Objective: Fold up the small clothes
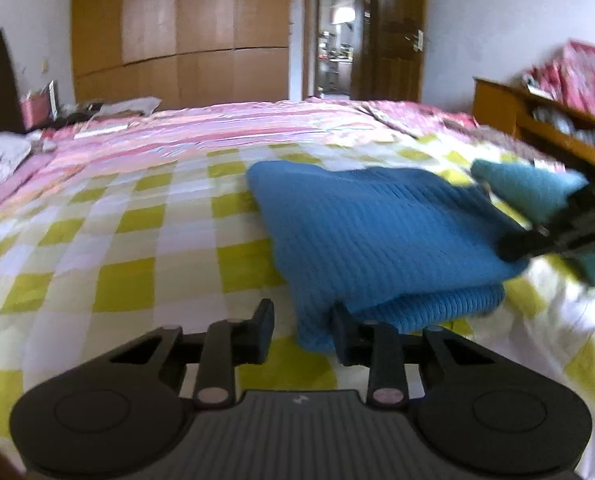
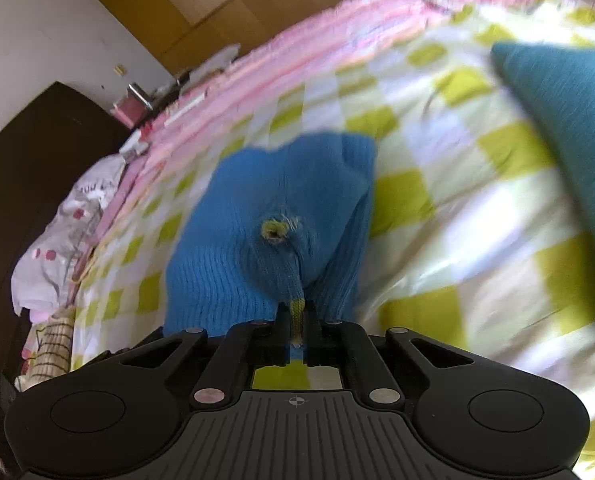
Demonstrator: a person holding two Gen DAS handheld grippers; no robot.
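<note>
Right now the checked bed cover (image 1: 109, 240) carries the blue knit garment (image 1: 377, 232), part-folded near its middle. My right tongs (image 2: 296, 320) pinch a yellow-tipped edge (image 2: 297, 314), likely to lift it over; my left tongs (image 1: 303, 330) stand spread around the garment's near corner, not yet gripping.

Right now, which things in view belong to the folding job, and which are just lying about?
Job: blue knit garment, right gripper shut on its edge, left gripper beside its corner.
Lying about: teal cloth, checked bedcover, pillow, wardrobe.
</note>
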